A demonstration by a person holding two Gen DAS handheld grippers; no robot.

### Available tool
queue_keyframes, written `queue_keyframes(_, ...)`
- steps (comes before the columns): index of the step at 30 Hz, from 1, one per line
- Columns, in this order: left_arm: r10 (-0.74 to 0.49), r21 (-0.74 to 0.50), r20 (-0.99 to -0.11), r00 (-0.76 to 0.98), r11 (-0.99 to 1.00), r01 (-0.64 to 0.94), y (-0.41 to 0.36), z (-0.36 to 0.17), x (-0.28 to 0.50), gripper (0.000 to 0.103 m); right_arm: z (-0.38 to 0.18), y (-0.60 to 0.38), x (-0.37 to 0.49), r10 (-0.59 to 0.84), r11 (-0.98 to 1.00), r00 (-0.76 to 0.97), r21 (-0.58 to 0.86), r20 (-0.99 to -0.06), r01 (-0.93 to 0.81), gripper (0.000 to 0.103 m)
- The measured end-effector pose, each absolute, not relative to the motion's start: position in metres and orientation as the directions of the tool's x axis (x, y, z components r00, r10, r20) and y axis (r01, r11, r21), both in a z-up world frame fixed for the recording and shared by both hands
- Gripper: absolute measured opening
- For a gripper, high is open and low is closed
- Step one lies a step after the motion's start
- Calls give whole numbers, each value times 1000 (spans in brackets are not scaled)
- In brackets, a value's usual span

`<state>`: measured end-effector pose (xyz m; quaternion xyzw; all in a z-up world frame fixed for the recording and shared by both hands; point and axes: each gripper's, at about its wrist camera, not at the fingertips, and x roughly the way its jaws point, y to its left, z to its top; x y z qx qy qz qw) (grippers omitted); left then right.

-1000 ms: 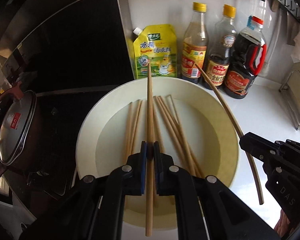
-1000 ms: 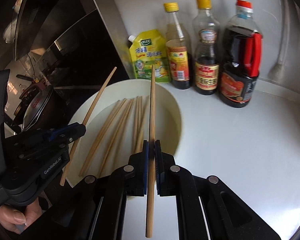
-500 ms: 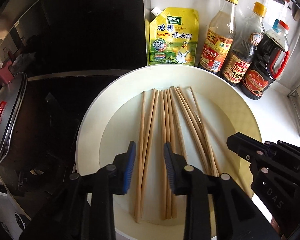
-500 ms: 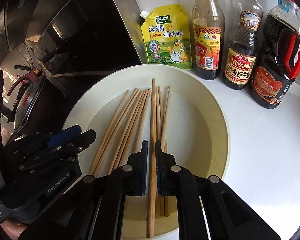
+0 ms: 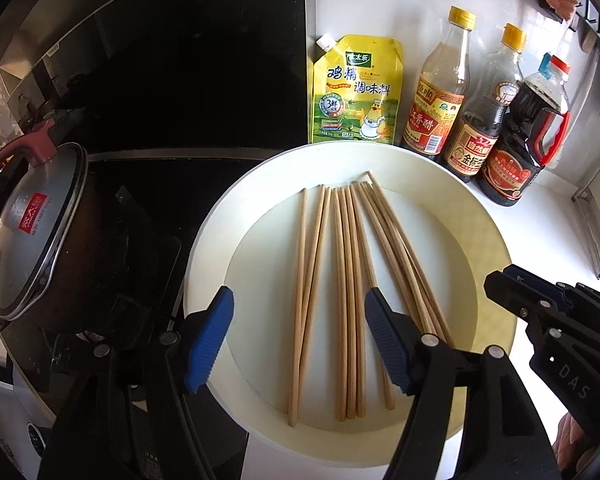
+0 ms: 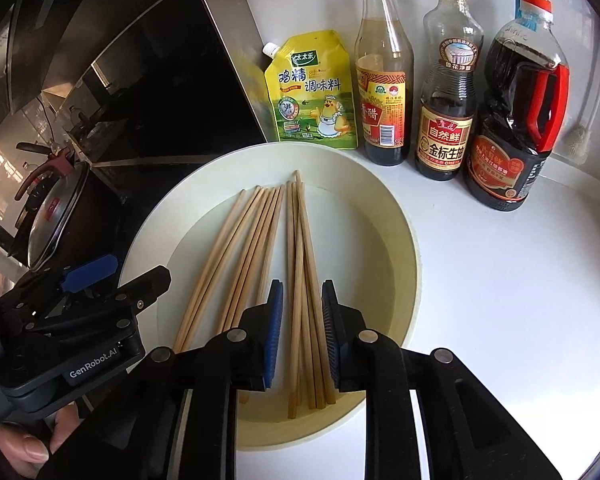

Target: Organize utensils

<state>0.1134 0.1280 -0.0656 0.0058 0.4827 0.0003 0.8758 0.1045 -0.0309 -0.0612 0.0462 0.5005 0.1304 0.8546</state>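
Left wrist view: slim wooden chopsticks (image 5: 342,292), pale tan and square-cut at the near ends, lying fanned in a round cream plate (image 5: 488,240) with a broad smooth rim, filling the centre of the frame. Left gripper (image 5: 298,340) poised low over them, ribbed blue pads (image 5: 210,340) spread wide, jaws just been opening, pressing on nothing though several sticks lie below the gap. Right gripper (image 5: 500,284), matte black, poking in at the right edge.

Right wrist view: same bundle of sticks mid-frame, right gripper (image 6: 300,328) just been opening too, jaws a narrow way apart, a few chopsticks running under the gap, loose, ungripped.

Behind the plate, upper right: glossy yellow seasoning pouch (image 5: 356,92), two tall yellow-capped glass bottles (image 5: 438,92), a squat dark jug with red handle (image 5: 524,140). White countertop (image 6: 500,280), smooth. Left edge: brushed metal pot lid (image 5: 32,232) on the black stove (image 5: 148,200).
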Motion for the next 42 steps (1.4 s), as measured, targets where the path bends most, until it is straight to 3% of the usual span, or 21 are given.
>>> queue_keyframes(13,13,19,-821,570,1000,4,128,-49,93,79,-47,-33,81,230,972,496,172,-837,-161,40)
queue_keyframes(22,21,21,-814,581,1000,-8,131,-44,84,80,-40,-32,75,228,971,514,158,-827,-177,47)
queue_keyframes(30,26,22,-810,586,1000,-13,133,-40,82,92,-39,-31,72,225,972,515,153,-827,-179,53)
queue_keyframes(42,31,24,-812,583,1000,-20,136,-39,84,96,-34,-35,70,213,976,538,153,-815,-155,65)
